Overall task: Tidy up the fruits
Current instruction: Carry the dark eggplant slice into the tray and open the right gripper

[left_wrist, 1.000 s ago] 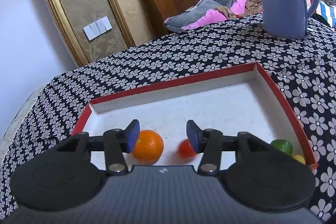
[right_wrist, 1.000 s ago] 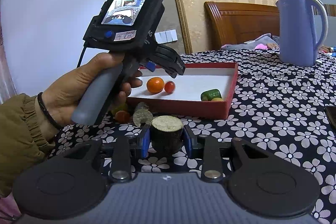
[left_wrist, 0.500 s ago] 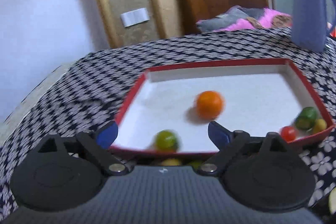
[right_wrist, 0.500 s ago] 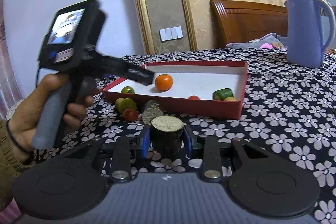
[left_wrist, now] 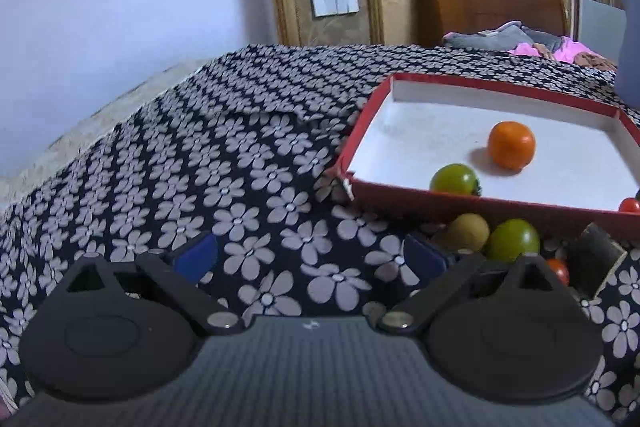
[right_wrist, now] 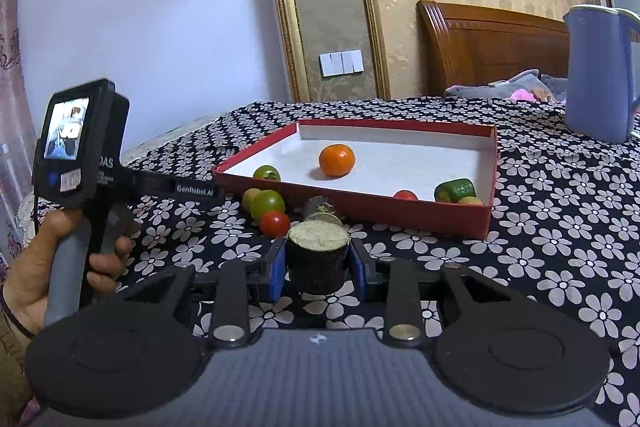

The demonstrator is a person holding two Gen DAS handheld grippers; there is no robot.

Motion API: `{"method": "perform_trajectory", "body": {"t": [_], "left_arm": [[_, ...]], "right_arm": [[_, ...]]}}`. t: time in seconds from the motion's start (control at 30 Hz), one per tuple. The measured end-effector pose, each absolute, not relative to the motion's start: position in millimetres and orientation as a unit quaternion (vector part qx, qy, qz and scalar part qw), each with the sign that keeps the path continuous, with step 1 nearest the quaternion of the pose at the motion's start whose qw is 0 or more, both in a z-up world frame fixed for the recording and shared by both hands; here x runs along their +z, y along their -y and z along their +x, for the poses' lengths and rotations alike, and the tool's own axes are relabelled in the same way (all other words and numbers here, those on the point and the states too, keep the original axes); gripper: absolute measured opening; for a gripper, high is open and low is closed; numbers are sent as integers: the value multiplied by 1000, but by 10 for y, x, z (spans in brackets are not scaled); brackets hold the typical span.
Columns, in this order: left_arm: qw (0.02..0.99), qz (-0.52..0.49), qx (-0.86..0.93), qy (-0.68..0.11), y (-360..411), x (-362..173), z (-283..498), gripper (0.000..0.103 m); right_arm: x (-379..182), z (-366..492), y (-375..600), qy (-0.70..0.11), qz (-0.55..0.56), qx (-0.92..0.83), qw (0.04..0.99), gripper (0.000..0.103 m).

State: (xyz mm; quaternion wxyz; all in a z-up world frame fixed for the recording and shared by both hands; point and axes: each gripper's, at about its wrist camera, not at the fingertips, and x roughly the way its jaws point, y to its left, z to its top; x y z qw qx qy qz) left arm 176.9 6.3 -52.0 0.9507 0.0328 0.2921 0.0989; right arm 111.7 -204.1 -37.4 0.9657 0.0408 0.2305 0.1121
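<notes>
Orange (right_wrist: 337, 160) sits mid-frame in the box (right_wrist: 440, 217). "GenRobot.AI" marks my wide-open, empty left gripper (left_wrist: 310, 257); my right gripper (right_wrist: 318, 265) clamps a stump (right_wrist: 318, 255).

Soft, even indoor light fills both views, fairly bright, without harsh glare. The orange fruit (left_wrist: 511, 150) casts a faint shadow to its left on the white tray floor (left_wrist: 420, 131). Fisheye distortion bends the gold wall trim (right_wrist: 286, 3) (strongest toward the edges). Focus is sharp overall.

Both wrist views low over tablecloth (left_wrist: 256, 155), facing headboard; share red tray (right_wrist: 490, 147).
</notes>
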Motion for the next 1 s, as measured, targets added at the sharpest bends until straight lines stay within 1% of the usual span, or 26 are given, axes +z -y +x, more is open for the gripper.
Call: {"method": "perform_trajectory", "body": {"t": [0.2, 0.27, 0.6, 1.0], "left_arm": [[953, 37, 103, -284, -51, -528, 1723, 101], [954, 43, 103, -278, -35, -525, 1719, 103], [957, 35, 95, -273, -52, -521, 1701, 103], [959, 25, 89, -268, -44, -513, 1666, 103]], "right_arm": [[-345, 1159, 2034, -229, 38, 109, 967, 32], [-316, 1187, 2045, -226, 35, 106, 968, 32], [-135, 1391, 2115, -209, 26, 91, 973, 32], [-16, 2125, 2216, -224, 17, 60, 973, 32]]}}
